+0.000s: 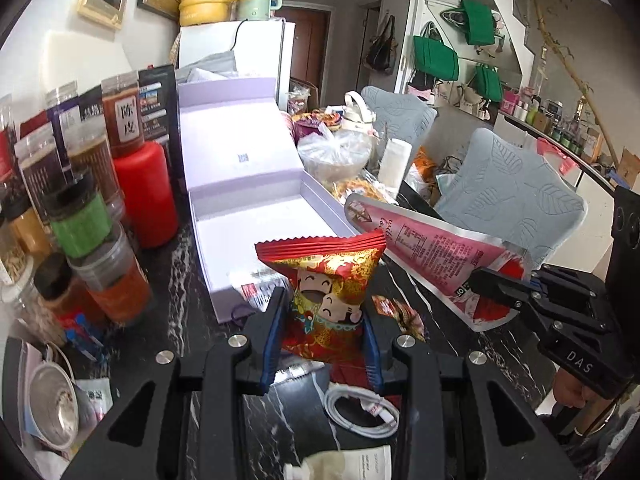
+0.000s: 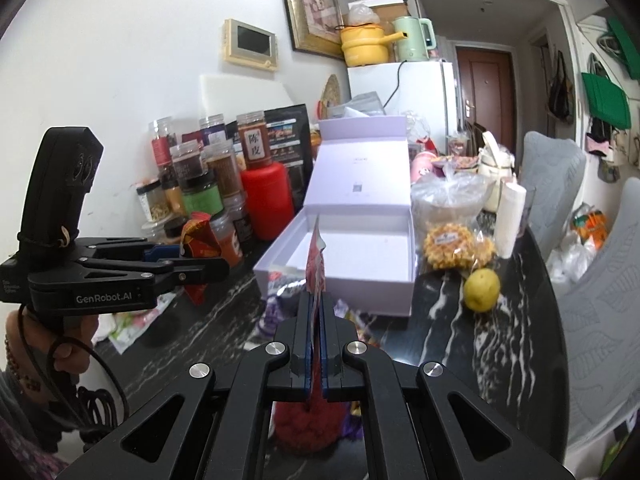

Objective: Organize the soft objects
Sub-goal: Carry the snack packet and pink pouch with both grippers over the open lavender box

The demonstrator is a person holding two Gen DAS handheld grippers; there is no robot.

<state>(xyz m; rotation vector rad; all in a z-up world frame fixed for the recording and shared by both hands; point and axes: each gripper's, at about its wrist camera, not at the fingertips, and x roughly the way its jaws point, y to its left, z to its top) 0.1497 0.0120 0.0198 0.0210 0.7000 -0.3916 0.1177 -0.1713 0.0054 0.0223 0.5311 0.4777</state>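
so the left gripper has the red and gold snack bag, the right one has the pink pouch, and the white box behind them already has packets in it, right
Not quite: the white box is open but empty, as the right wrist view shows. The rest holds: the left gripper is clamped on the red and gold snack bag, and the right gripper is shut on the pink pouch.

Right gripper (image 2: 318, 300) jaws clamp a pink pouch (image 2: 316, 256) edge-on.

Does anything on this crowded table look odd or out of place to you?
Nothing looks spilled or broken. The oddest sight is a lone yellow lemon lying loose on the dark marble table, to the right of the open white box, which is empty. A white charging cable lies coiled among the snack wrappers.
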